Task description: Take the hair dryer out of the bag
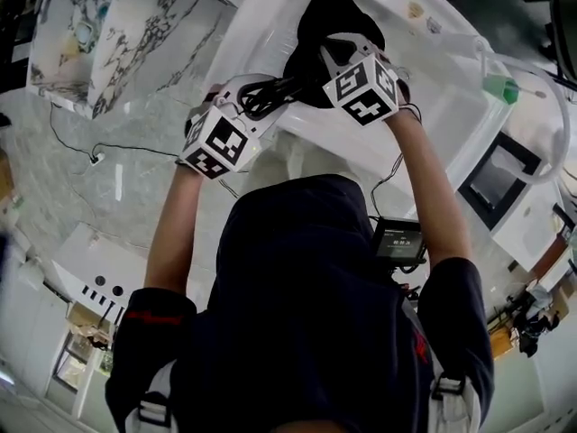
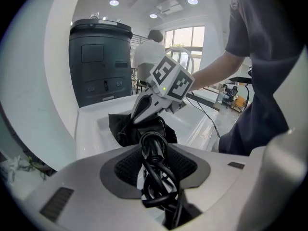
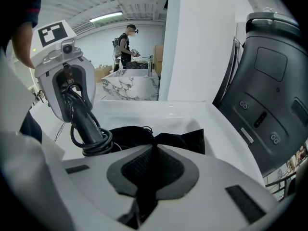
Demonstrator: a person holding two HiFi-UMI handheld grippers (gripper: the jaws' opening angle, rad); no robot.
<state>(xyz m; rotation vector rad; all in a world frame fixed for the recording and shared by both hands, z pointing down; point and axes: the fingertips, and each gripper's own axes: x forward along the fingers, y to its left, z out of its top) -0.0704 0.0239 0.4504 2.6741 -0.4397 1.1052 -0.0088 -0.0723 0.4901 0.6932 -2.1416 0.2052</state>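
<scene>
over the white basin [image 3: 159,110], mid-extraction: left gripper [image 2: 155,158] clamps the hair dryer [image 3: 84,121] handle, right gripper [image 3: 151,170] pinches the black bag [image 3: 185,141]; nozzle seemingly still inside. next we draw them apart.

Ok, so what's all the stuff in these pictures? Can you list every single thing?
hair dryer: one, black, cord wound round it, held over the basin beside the bag
bag: one, black, lying in the basin
basin: one, white, under both grippers
big unit: one, dark grey, behind the basin
counter: one, white marble with dark veins, beyond the basin
left gripper: one, white, clamped on the hair dryer
right gripper: one, white, pinching the bag's cloth
</scene>
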